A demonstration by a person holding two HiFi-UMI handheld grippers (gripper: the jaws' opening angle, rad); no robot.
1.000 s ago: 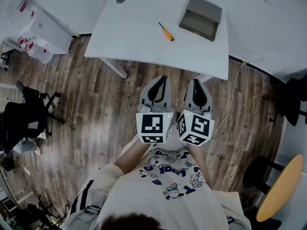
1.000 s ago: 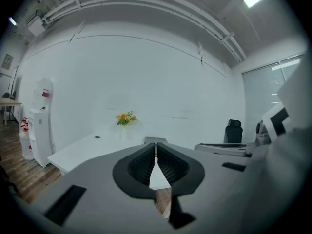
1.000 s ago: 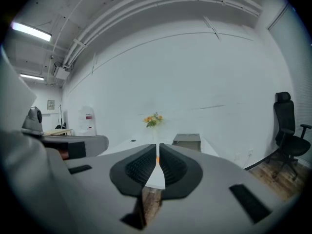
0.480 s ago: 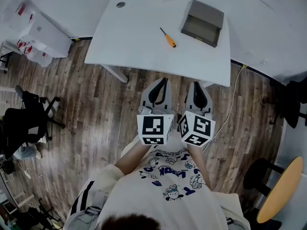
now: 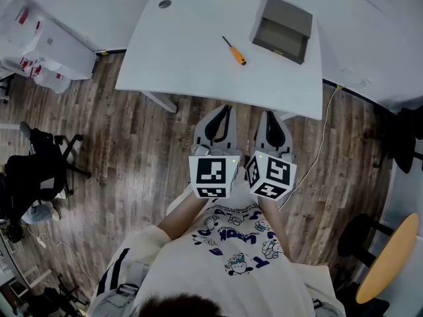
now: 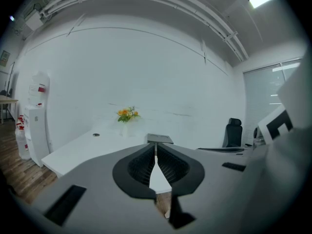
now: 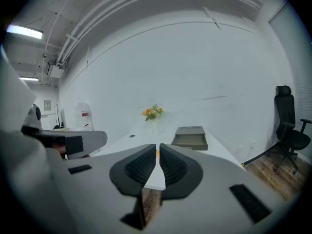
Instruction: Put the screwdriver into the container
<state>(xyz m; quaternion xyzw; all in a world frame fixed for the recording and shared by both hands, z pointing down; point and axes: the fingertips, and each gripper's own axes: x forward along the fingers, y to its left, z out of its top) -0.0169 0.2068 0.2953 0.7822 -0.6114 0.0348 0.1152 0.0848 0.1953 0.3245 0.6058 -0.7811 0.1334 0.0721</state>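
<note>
My left tongs (image 6: 155, 146) pressed together, white tabletop (image 6: 78, 149) ahead, grey box (image 6: 159, 139) past the tips, orange flowers (image 6: 127, 114) behind, chair (image 6: 235, 129) at right.

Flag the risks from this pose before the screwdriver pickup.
1. The left tool and right tool are both shut and short of the table; reaching in shut could knock the screwdriver away.
2. The screwdriver lies flat and looks thin, so it may roll or slip.
3. The container sits near the table's right edge; a bump could shift it.
</note>
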